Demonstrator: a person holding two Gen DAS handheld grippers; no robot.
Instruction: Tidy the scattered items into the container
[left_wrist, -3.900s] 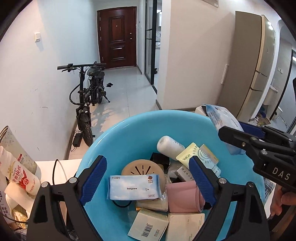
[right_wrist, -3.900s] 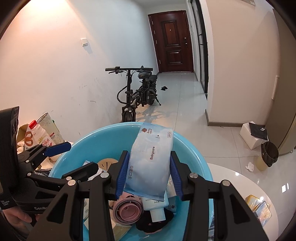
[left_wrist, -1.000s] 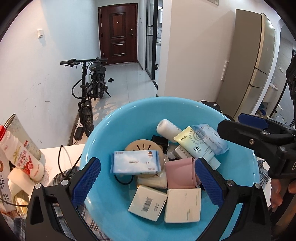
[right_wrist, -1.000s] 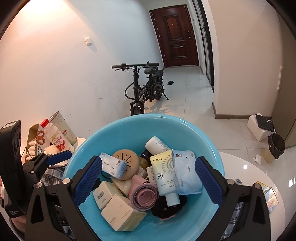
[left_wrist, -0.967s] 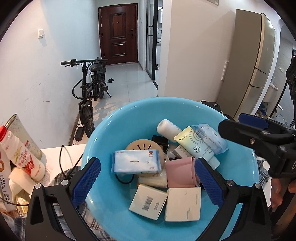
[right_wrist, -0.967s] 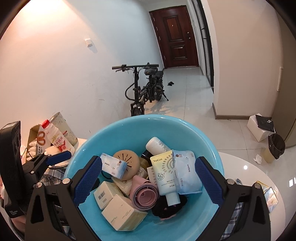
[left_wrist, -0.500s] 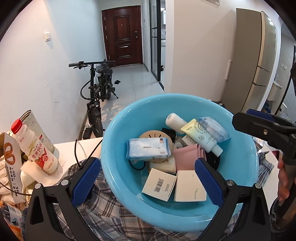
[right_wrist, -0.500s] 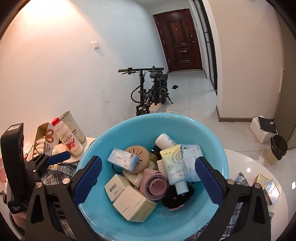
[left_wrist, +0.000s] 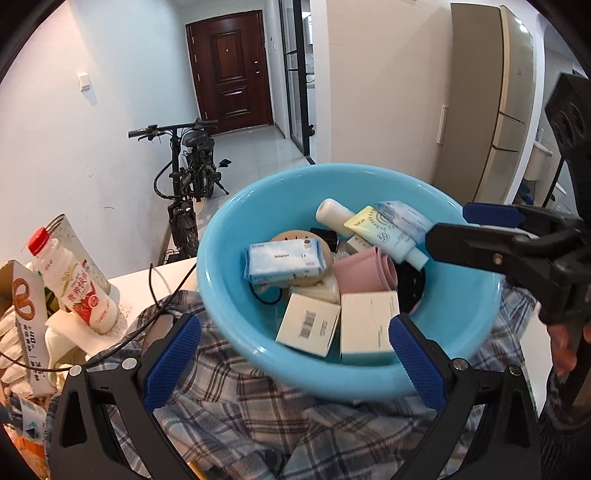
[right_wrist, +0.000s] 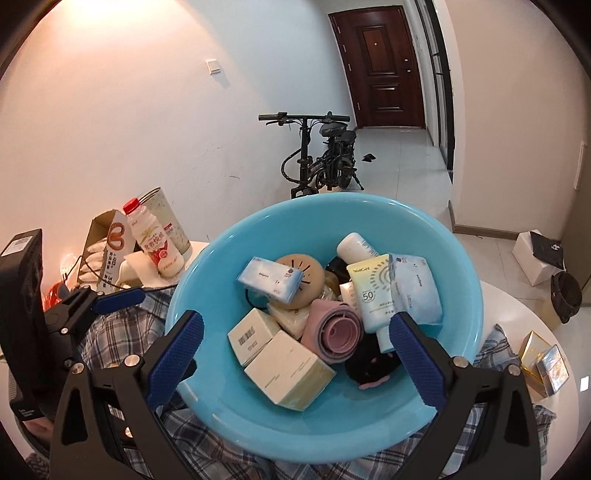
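- Wipes pack (right_wrist: 415, 286): released seconds ago, now in basin (right_wrist: 469, 291) at 2 o'clock.
- Right hand-held gripper (right_wrist: 295, 343), left hand-held gripper (left_wrist: 291, 347): both wide apart, empty, drawn back.
- Tidying appears nearly complete.

Right tongs (right_wrist: 293, 352) released the wipes pack (right_wrist: 417, 286) into the basin (right_wrist: 465, 266) and withdrew

Home hallway: entry door (left_wrist: 231, 72), bicycle (left_wrist: 188, 181), fridge (left_wrist: 491, 110).
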